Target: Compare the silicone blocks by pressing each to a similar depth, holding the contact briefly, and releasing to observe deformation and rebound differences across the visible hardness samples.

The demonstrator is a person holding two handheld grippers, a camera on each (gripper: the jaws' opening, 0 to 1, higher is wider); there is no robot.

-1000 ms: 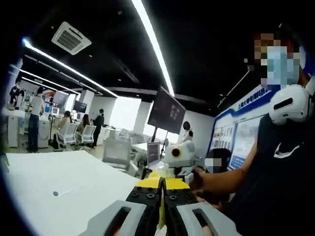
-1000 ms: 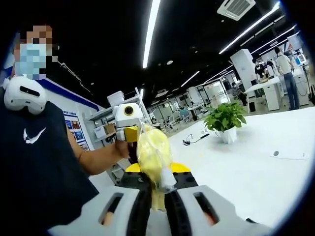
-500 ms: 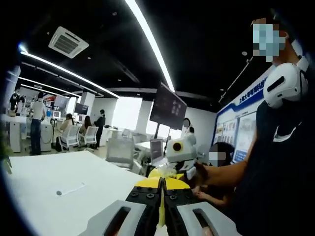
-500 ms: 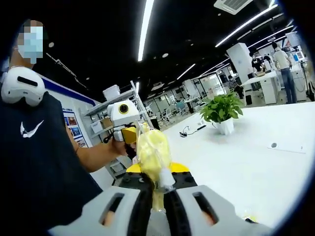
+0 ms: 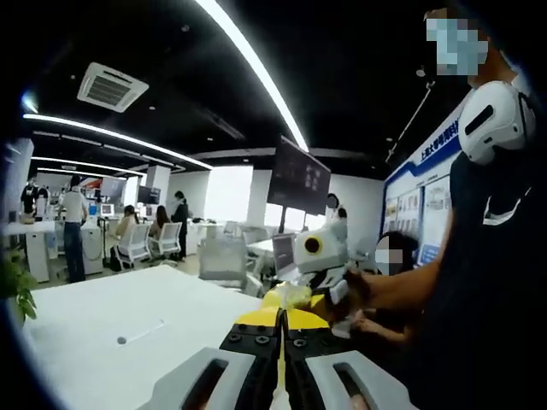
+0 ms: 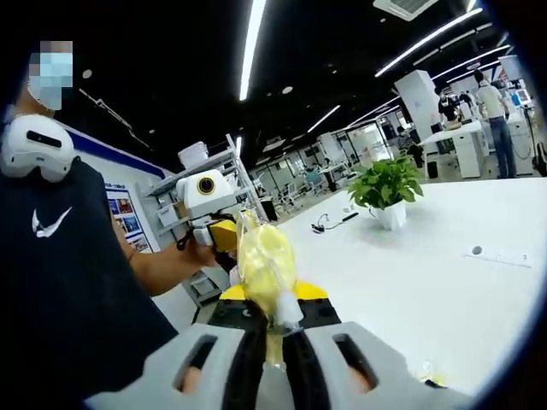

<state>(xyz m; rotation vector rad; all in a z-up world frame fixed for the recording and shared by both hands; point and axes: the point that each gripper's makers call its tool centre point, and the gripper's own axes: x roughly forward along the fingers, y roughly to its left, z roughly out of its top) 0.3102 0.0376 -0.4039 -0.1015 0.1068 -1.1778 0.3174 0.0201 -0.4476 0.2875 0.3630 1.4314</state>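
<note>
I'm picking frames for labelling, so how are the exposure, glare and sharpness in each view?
Left gripper view: ceiling dark, light strip blown out, white table bright but readable, fisheye bending the strip. Right gripper view: the yellow bagged item between the right gripper fingers is slightly soft with plastic sheen; the potted plant is sharper; table glare mild.

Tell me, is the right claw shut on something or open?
Shut: the right claw pinches a yellow, plastic-wrapped piece between its closed jaws.

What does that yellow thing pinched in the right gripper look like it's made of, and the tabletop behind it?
Yellow piece: soft and translucent, probably silicone or a plastic bag; it bulges above the shut right gripper and glows pale in the light. White table: smooth, matte, probably laminate; no grain, only dull reflections.
</note>
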